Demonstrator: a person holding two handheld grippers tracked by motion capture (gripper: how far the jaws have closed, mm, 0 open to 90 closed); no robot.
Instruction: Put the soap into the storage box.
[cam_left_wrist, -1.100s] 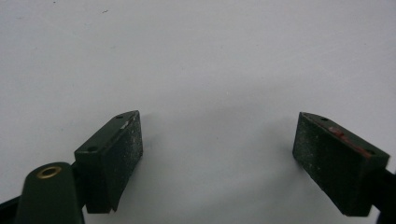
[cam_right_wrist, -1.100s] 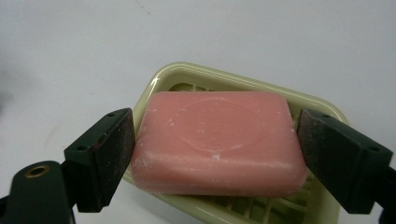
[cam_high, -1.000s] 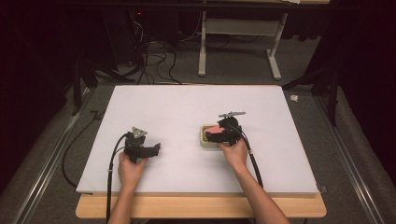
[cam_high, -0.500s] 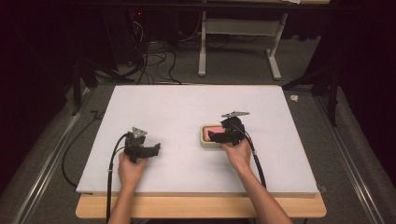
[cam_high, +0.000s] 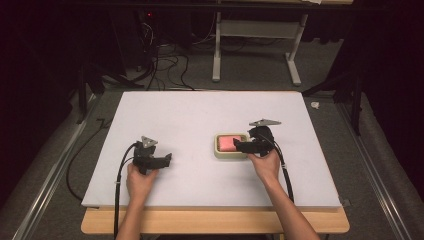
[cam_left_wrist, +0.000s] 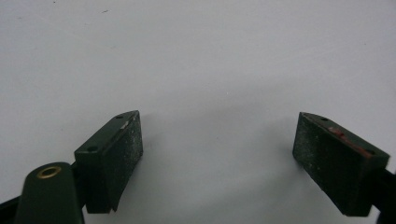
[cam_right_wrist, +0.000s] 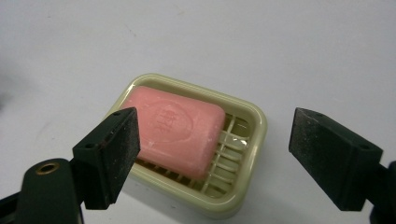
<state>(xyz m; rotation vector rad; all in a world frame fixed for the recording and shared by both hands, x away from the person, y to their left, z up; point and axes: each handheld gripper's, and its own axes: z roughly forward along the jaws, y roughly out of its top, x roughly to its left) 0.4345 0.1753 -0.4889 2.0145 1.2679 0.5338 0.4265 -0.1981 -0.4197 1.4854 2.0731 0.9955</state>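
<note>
Soap seated in dish; both claws empty.

High view: the right claw (cam_high: 239, 145) sits at the edge of the soap dish (cam_high: 231, 153) on the white surface (cam_high: 200, 115); the left claw (cam_high: 166, 160) rests well apart. Left gripper view: jaws spread wide over bare surface. Right gripper view: jaws spread wide, holding nothing; the pink soap (cam_right_wrist: 175, 129) lies in the dish, apparently flat. Placement looks complete; only withdrawal seems left.

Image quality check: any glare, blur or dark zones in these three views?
High view: white table evenly lit, surroundings nearly black. Right gripper view: soap and soap dish sharp, small glints on the grid; near jaws slightly soft. Left gripper view: soft shadow on the table between the jaws, no glare.
</note>
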